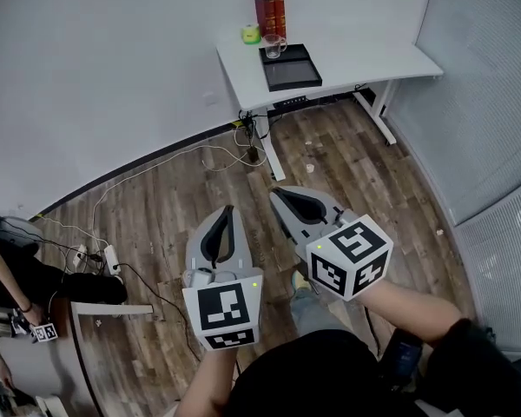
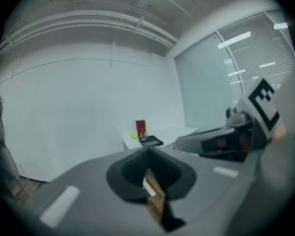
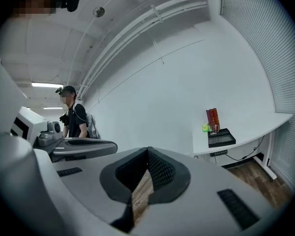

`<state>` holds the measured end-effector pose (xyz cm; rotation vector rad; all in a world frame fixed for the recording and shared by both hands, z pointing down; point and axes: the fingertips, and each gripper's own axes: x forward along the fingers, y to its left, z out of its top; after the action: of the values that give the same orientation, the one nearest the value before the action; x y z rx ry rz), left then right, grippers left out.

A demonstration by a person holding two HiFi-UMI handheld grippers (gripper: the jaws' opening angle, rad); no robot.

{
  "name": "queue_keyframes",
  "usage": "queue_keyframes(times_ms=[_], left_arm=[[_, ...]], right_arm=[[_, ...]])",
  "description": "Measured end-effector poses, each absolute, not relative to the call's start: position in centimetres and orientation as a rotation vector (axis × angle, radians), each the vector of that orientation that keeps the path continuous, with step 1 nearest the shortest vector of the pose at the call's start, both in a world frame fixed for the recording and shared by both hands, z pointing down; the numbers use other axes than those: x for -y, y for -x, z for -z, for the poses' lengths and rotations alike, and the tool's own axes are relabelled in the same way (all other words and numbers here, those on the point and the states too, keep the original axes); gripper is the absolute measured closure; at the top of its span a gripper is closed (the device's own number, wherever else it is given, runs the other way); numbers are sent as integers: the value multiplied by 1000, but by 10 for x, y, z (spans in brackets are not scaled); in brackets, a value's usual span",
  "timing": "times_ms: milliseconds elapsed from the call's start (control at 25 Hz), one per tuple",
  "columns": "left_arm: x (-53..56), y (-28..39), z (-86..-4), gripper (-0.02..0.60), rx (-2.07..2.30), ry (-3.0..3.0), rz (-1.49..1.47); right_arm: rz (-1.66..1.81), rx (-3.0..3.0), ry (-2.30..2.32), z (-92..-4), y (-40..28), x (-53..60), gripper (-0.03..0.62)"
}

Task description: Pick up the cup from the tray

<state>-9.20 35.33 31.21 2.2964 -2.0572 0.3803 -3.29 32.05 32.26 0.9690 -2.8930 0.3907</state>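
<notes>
glass cup (image 1: 273, 46) on the white desk (image 1: 365, 59), at the black tray's (image 1: 291, 75) far end
left gripper (image 1: 227, 211) and right gripper (image 1: 280, 195) hover side by side well short of the desk, each with jaws pressed together and nothing between them.

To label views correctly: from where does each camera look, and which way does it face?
Head view: on the person's head, steeply down; left gripper, right gripper, forearms show.
Left gripper view: on it, along its shut jaws toward the desk; right gripper beside.
Right gripper view: likewise; left gripper beside.
All share desk, tray, cup.
</notes>
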Motion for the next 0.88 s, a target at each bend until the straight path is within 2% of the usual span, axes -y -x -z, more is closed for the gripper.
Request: queue_keyframes(times_ms=[880], left_arm=[[-173,67,-320,580,2064,-2245,-420]], right_arm=[[-498,2898,-890,-331,9,-142,579]])
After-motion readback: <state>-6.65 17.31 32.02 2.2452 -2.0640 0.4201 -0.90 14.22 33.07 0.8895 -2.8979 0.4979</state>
